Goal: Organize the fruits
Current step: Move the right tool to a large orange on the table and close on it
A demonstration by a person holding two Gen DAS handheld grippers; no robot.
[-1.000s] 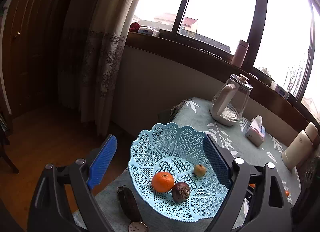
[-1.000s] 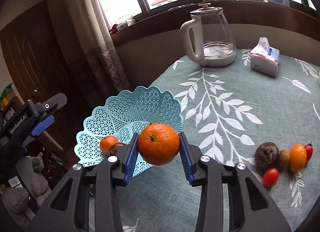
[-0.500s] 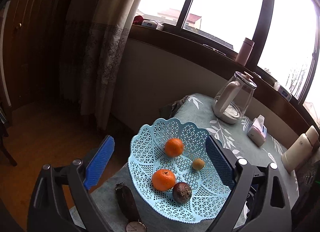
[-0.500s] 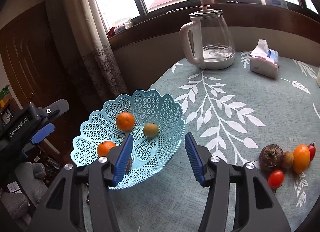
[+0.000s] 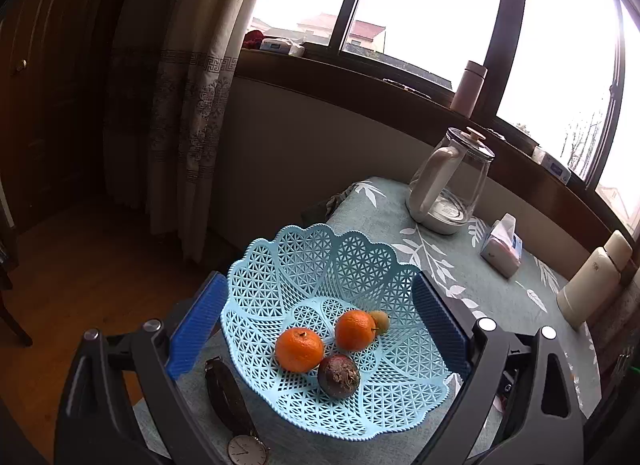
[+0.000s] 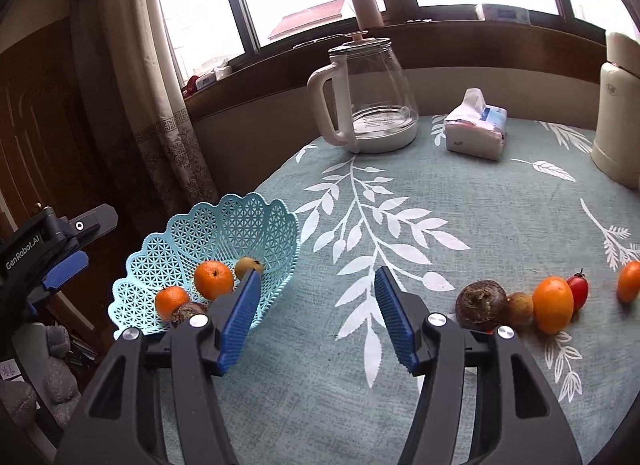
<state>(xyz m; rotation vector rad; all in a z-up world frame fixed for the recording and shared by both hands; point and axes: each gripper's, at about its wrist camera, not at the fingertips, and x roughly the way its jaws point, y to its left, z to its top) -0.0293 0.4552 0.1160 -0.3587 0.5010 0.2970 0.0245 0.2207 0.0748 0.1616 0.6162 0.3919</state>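
A light blue lattice basket (image 5: 304, 265) (image 6: 224, 225) sits at the table's left edge. In it lie two oranges (image 5: 299, 349) (image 5: 355, 329), a dark passion fruit (image 5: 338, 375) and a small yellowish fruit (image 5: 381, 321). My left gripper (image 5: 320, 327) is open, its jaws standing either side of the basket, empty. My right gripper (image 6: 316, 319) is open and empty over the tablecloth, just right of the basket. More fruit lies at the right: a dark passion fruit (image 6: 482, 303), a small brown fruit (image 6: 519, 308), an orange fruit (image 6: 553, 303), a cherry tomato (image 6: 577, 290).
A glass kettle (image 6: 370, 95), a tissue pack (image 6: 476, 127) and a cream thermos (image 6: 618, 113) stand at the table's back. A wristwatch (image 5: 234, 413) lies beside the basket's near left. Another orange fruit (image 6: 629, 280) shows at the right edge. Floor drops off left of the table.
My right gripper opened and let its orange go into the basket, then drew back to the right. The orange rolled down beside the other fruit. The left gripper rose slightly.
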